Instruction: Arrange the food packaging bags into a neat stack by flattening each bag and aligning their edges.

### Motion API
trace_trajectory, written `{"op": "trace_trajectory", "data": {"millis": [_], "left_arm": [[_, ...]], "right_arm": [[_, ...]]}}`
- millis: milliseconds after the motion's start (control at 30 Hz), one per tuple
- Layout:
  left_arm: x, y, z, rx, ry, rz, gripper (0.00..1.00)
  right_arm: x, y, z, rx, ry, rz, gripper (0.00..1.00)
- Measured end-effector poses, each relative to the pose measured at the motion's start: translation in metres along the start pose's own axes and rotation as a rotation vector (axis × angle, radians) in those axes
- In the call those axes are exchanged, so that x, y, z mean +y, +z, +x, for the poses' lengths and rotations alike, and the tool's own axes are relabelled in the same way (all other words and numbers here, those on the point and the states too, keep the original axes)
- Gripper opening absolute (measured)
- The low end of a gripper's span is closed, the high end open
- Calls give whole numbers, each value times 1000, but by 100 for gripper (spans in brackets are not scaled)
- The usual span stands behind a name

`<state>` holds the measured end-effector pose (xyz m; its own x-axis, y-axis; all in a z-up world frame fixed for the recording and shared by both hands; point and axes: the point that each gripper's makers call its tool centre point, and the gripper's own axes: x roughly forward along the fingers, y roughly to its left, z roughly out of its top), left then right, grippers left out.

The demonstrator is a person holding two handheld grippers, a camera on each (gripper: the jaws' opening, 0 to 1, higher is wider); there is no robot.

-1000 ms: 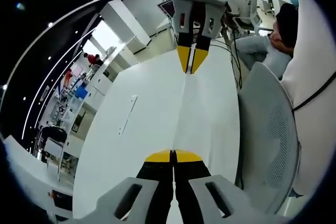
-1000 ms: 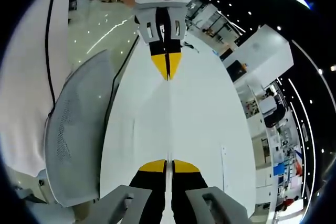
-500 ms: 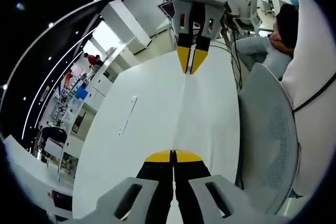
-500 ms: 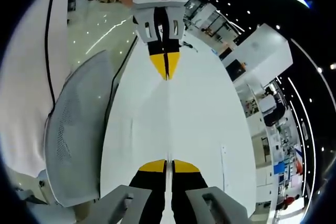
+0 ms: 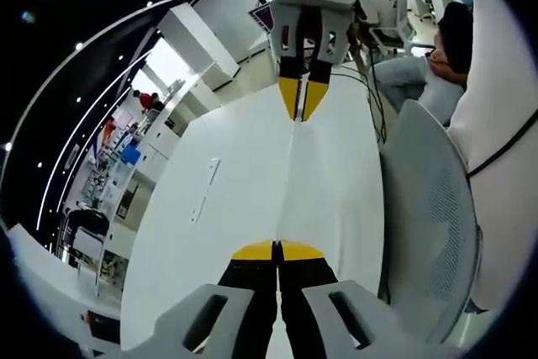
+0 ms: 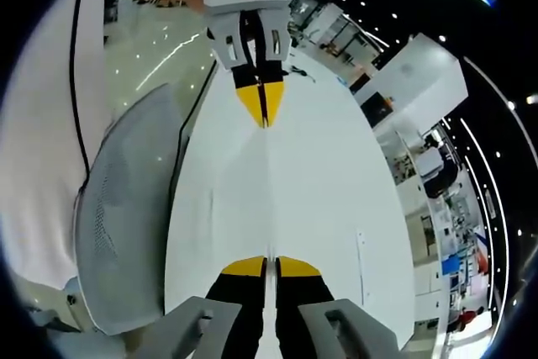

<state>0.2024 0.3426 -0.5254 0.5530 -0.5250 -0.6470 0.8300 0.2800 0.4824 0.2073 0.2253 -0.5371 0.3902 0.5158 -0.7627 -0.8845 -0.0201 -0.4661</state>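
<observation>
a white table (image 5: 244,208) carries the scene, its top smooth and plain. a thin white sheet-like bag (image 5: 315,182) lies flat on it, one straight edge running down the middle. a small pale strip (image 5: 203,189) lies on the bare top.

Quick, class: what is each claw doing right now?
Left claw: shut on the edge of a white bag.
Right claw: shut on the same bag's opposite edge.

I am holding a bag (image 5: 294,182) stretched edge-on between the left gripper (image 5: 277,250) and the right gripper (image 5: 302,100), which are facing each other over the table (image 5: 210,233). A mesh chair (image 5: 429,216) is standing just beside the table, between it and my body.
</observation>
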Motion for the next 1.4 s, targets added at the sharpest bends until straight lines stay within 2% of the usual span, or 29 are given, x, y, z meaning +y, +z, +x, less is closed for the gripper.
{"op": "trace_trajectory", "data": {"millis": [600, 867, 1400], "left_arm": [[-2, 8, 0, -35, -2, 57, 0], [-1, 7, 0, -32, 2, 67, 0], [-1, 10, 0, -37, 5, 81, 0]], "right_arm": [[1, 6, -2, -38, 13, 39, 1], [0, 10, -4, -58, 29, 76, 4], [-5, 32, -14, -123, 54, 129, 4]]}}
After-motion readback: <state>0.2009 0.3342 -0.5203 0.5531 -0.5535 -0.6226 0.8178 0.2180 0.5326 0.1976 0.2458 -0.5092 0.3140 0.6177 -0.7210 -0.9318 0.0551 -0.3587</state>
